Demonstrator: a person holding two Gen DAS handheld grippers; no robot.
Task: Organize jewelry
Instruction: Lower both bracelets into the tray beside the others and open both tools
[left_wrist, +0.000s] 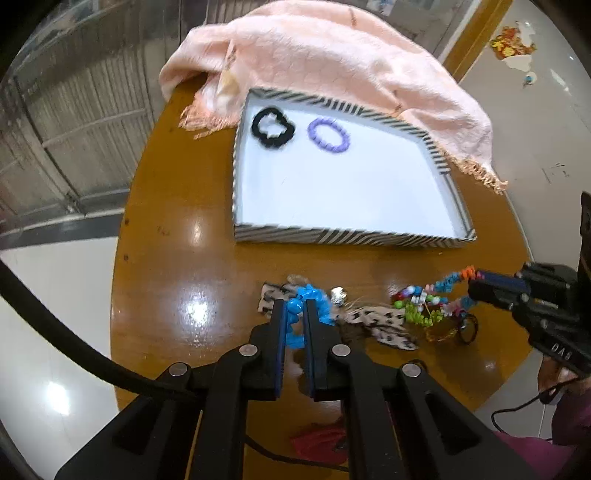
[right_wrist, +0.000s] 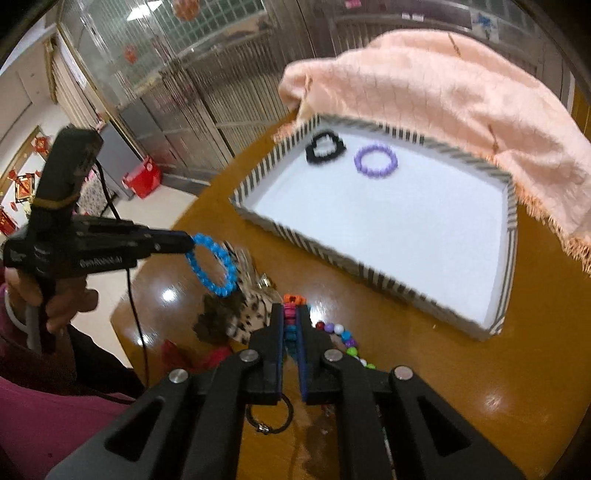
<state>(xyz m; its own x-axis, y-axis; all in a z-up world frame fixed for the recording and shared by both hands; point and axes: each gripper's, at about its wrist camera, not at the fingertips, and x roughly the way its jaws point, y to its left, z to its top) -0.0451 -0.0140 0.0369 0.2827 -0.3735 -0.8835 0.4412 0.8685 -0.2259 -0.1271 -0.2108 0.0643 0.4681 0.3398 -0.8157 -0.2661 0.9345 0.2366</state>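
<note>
Blue bead bracelet (right_wrist: 212, 264) pinched at its rim in left gripper (left_wrist: 295, 306), hanging raised above the wooden table (left_wrist: 177, 258), short of the striped tray (left_wrist: 351, 238). Right gripper (right_wrist: 291, 314) clamped on multicolour bead strand (right_wrist: 291, 325), low over the table. Tray holds black scrunchie (left_wrist: 272, 127) and purple bracelet (left_wrist: 328, 134).

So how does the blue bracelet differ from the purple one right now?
The blue bracelet hangs off the table, clamped in the left gripper; the purple bracelet lies flat inside the striped tray, beside the black scrunchie. Blue is bright; purple is pale. Both are closed beaded rings.
</note>
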